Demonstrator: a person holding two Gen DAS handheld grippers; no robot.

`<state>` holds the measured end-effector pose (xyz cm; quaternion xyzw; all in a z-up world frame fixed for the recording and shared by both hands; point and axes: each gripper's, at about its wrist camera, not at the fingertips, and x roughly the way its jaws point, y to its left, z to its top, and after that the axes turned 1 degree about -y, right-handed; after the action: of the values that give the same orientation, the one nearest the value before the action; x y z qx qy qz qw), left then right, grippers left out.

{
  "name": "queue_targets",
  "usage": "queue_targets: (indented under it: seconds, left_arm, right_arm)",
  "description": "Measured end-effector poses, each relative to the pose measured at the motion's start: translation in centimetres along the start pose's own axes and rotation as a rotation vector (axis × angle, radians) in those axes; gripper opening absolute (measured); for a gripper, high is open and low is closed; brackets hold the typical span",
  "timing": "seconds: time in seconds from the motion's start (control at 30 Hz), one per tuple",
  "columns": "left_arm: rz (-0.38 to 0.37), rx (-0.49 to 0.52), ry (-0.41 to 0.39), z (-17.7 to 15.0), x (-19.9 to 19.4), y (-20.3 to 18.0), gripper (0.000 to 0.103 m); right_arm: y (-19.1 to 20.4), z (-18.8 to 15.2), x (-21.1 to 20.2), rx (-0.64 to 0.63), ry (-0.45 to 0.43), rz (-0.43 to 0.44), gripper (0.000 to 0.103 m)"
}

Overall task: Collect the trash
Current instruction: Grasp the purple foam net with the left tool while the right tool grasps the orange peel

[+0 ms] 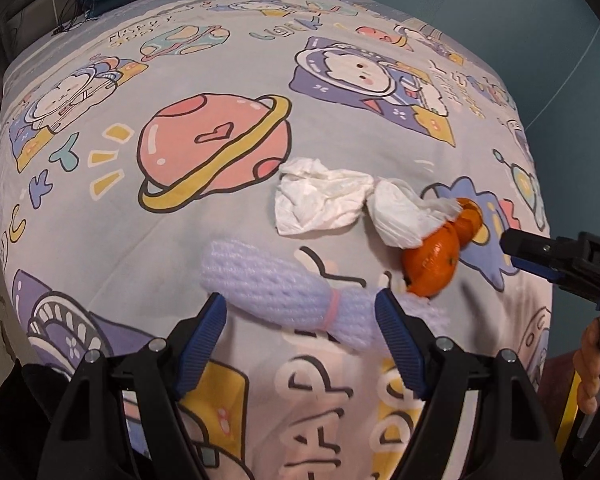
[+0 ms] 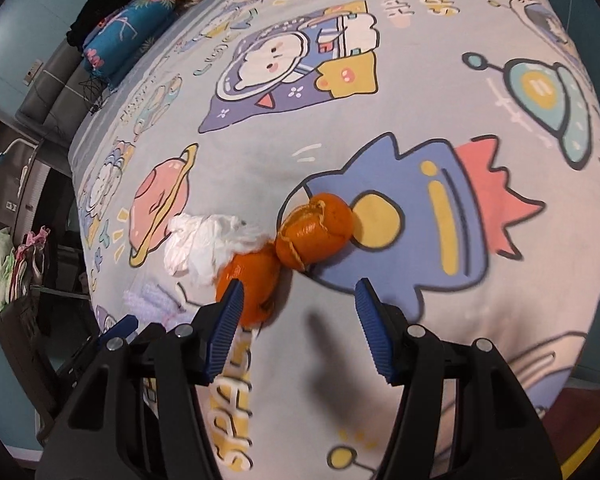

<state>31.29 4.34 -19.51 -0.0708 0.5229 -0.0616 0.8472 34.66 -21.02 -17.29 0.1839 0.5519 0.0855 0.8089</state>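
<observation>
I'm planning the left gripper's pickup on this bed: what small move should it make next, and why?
Probably ease the left gripper down and close on the foam net sleeve: its jaws are open and already straddle the sleeve lying on the bedsheet, nothing held yet.

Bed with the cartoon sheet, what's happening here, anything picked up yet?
Nothing is held yet. A person holds two grippers over the bed sheet. The left gripper, jaws open, straddles the purple foam net. The right gripper, also open, hangs near two orange peels. The crumpled tissues lie untouched beside them.
</observation>
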Motion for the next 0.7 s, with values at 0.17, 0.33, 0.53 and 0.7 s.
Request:
queue_targets:
  seconds: [0.17, 0.33, 0.53, 0.7]
  left_arm:
    - [0.016, 0.02, 0.013, 0.4, 1.2, -0.5, 0.072]
    - [0.013, 0.044, 0.032, 0.2, 2.1, -1.2, 0.065]
    - [0.024, 0.099, 0.021, -0.5, 2.6, -2.6, 0.047]
    - [0.033, 0.125, -0.005, -0.7, 2.2, -3.2, 0.031]
  right_arm:
    - [0.1, 1.2, 1.7, 0.011, 0.02, -0.008, 0.055]
    - [0.4, 1.7, 2.9, 0.008, 0.031, -0.025, 0.054]
    - [0.3, 2.1, 4.4, 0.013, 0.047, -0.046, 0.048]
    - [0.5, 2.2, 4.8, -0.008, 0.043, -0.073, 0.038]
